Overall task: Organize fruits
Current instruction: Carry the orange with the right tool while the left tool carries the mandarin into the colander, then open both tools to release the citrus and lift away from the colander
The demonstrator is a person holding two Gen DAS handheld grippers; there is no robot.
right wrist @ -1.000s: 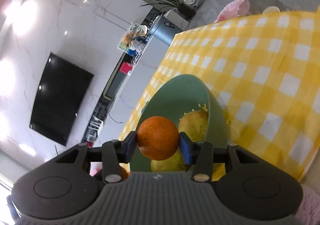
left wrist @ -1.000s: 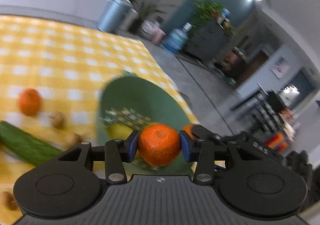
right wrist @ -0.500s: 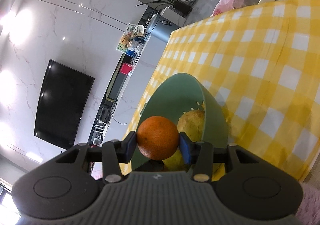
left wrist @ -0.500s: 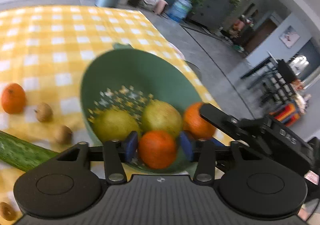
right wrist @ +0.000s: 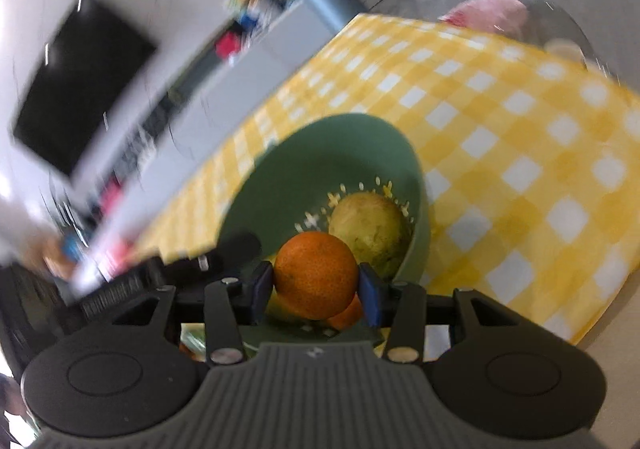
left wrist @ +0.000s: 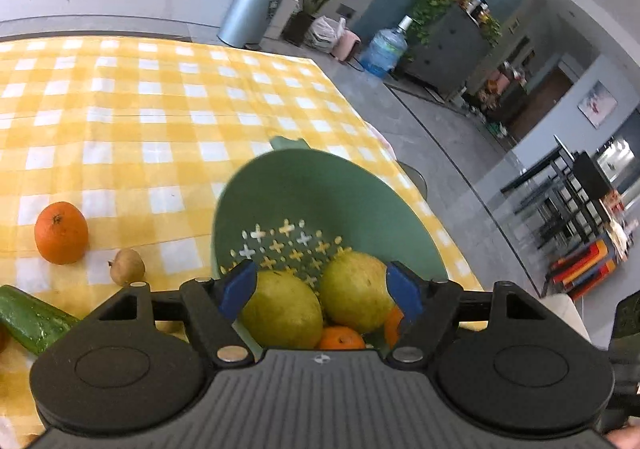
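A green colander bowl (left wrist: 320,185) sits near the edge of the yellow checked table. It holds two yellow-green pears (left wrist: 282,307) and a small orange (left wrist: 340,338). My left gripper (left wrist: 320,287) hovers over the bowl; its jaws are opening with nothing pressed between them. Left of the bowl, one orange (left wrist: 61,233) lies on the cloth. My right gripper (right wrist: 316,287) is shut on another orange (right wrist: 316,273) just above the bowl (right wrist: 296,169), where a pear (right wrist: 370,223) shows. The right view is blurred.
On the cloth left of the bowl lie a brown kiwi (left wrist: 127,267) and a green cucumber (left wrist: 32,319). The table edge (left wrist: 400,165) drops to the floor just right of the bowl. A grey bin (left wrist: 252,9) and a counter stand beyond the table.
My left gripper has opened and dropped its orange into the bowl, where it now lies below the pears. The right gripper has risen and rolled, still holding its orange.
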